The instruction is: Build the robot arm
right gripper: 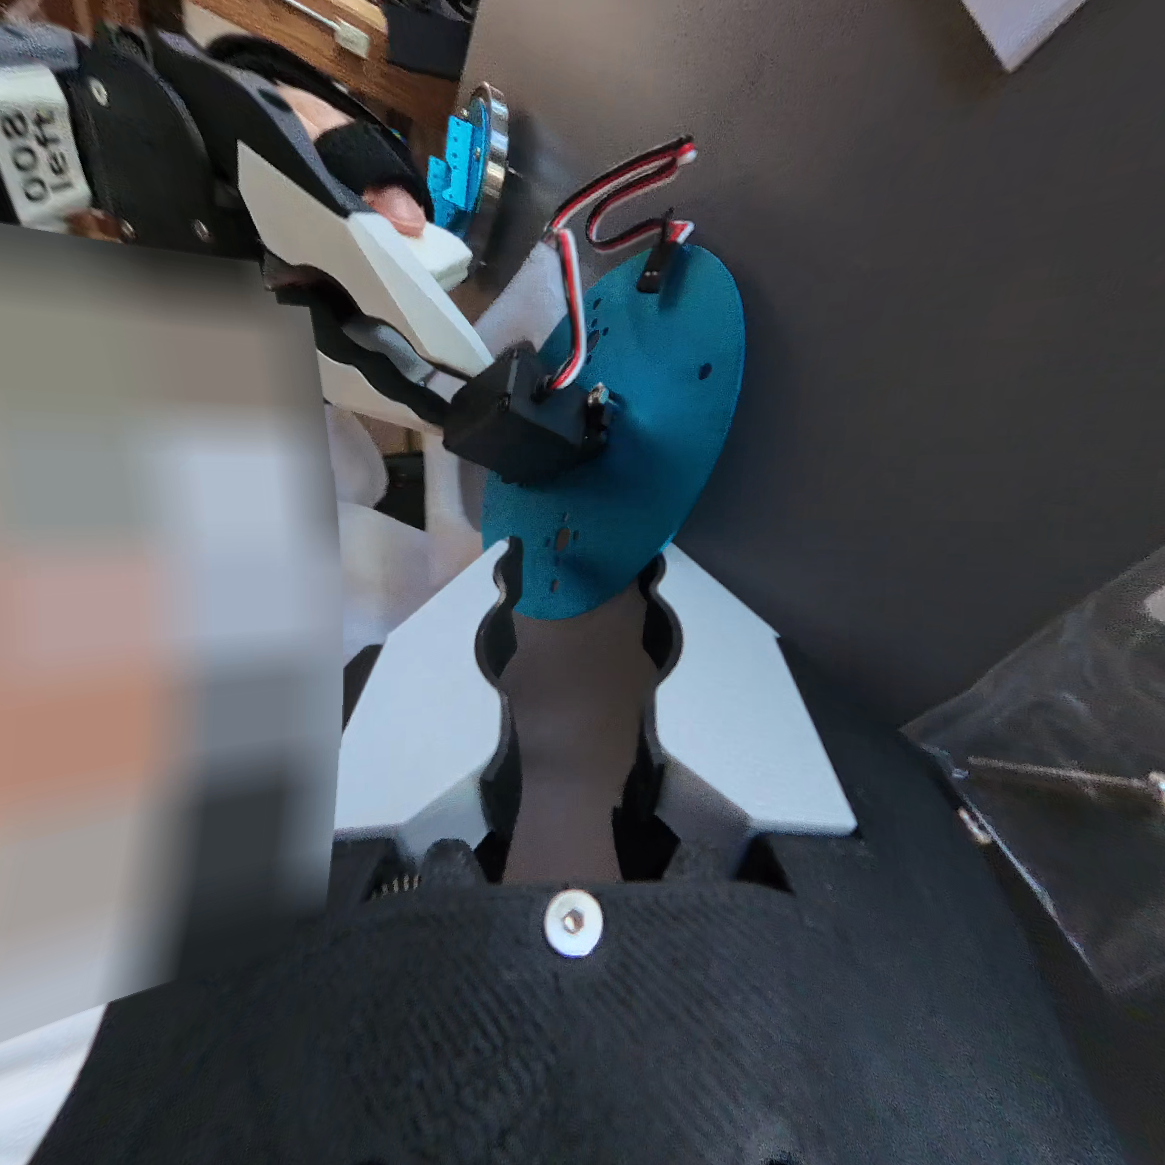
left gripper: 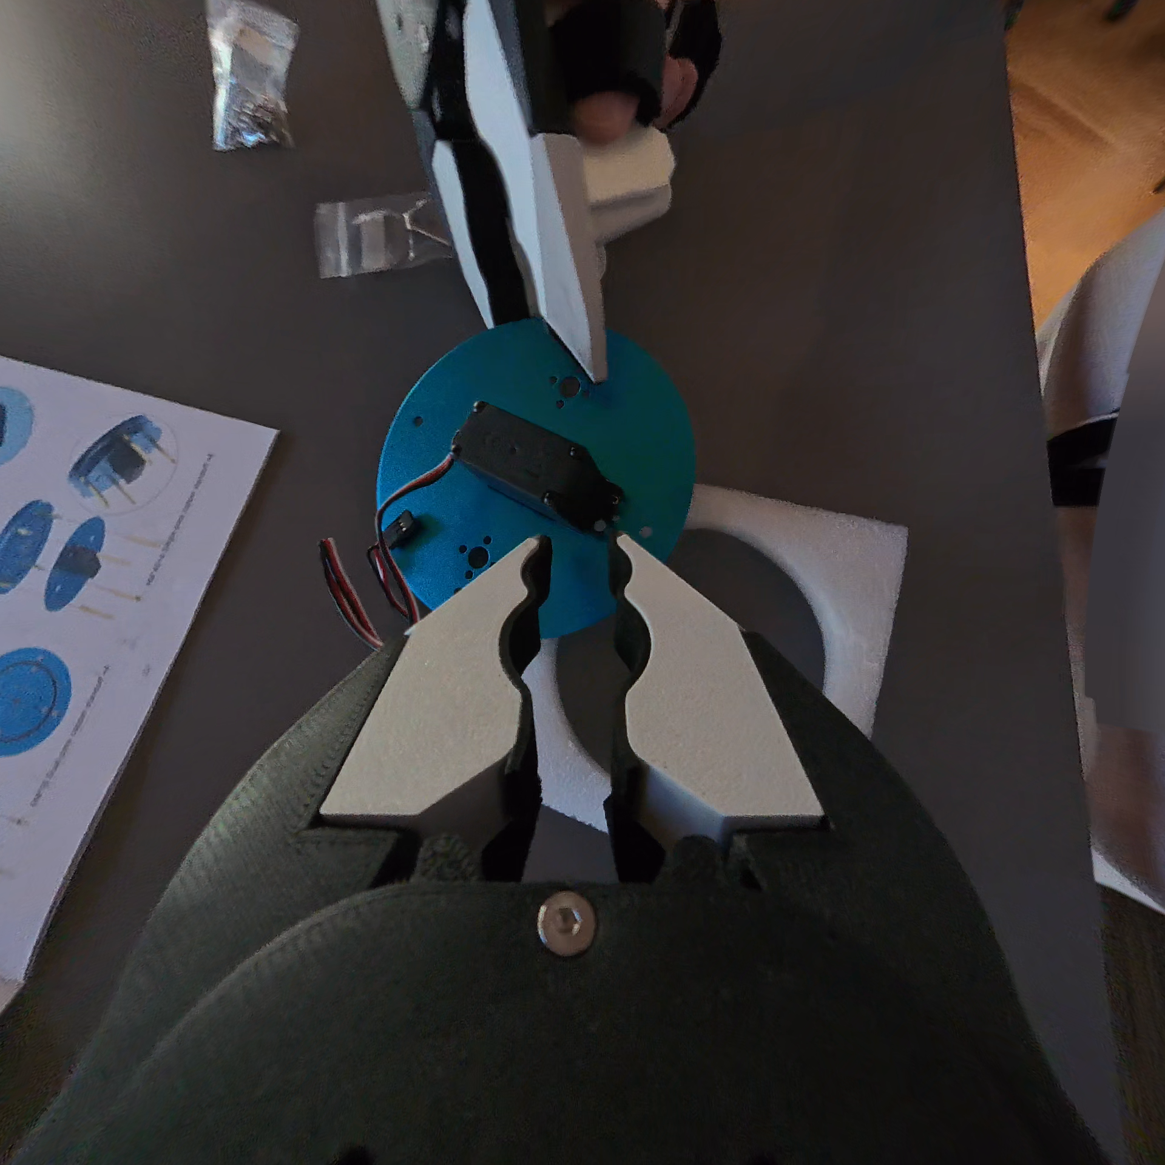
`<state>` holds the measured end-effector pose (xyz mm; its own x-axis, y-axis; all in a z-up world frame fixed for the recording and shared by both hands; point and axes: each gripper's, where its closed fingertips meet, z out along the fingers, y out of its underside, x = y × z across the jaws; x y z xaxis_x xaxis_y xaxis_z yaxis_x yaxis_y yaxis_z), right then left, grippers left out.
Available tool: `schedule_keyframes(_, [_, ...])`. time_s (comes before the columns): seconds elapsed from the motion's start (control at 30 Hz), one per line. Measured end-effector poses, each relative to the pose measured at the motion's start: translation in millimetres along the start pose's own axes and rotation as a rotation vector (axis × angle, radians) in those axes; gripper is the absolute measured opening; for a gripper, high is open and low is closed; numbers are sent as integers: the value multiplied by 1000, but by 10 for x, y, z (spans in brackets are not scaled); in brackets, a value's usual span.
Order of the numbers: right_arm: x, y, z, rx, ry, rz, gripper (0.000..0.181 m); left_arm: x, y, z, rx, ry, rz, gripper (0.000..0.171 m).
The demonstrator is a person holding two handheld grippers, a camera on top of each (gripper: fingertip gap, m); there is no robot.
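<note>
A blue round plate point(left gripper: 630, 441) carries a black servo point(left gripper: 536, 469) with a red, black and white cable point(left gripper: 384, 567). The plate is held tilted above the dark table. My left gripper point(left gripper: 580, 542) is at the plate's near rim, its jaws narrowly apart and closed on the servo's end. In the right wrist view it point(right gripper: 463, 384) pinches the servo point(right gripper: 529, 428) from the left. My right gripper point(right gripper: 581, 555) grips the rim of the plate point(right gripper: 637, 479), with one finger on each side. In the left wrist view it point(left gripper: 548, 347) comes in from above.
A printed sheet with blue pictures point(left gripper: 126, 567) lies at the left. Two clear bags point(left gripper: 252, 75) point(left gripper: 378, 233) lie farther back. A white foam piece with a round cut-out point(left gripper: 838, 586) sits under the plate. Another bag point(right gripper: 1072, 788) and a blue-and-metal round part point(right gripper: 473, 164) are nearby. One gripper's finger ends stand about 6 cm off the other's.
</note>
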<state>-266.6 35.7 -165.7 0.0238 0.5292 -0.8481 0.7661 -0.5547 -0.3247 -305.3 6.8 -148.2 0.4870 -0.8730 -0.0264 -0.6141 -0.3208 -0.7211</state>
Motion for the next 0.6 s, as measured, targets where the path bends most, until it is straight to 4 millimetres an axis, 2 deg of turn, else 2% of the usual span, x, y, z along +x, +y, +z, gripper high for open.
schedule_keyframes(0.13, [-21,57,-23,-59,101,-78,46,-21,34,-18,20,-21,-33,16])
schedule_keyframes(0.3, [23,85,-10,-71,181,-126,38,34,78,118,34,21,-90,14])
schedule_keyframes(0.6, [23,101,-14,-21,112,-190,35,96,52,139,57,9,-20,17])
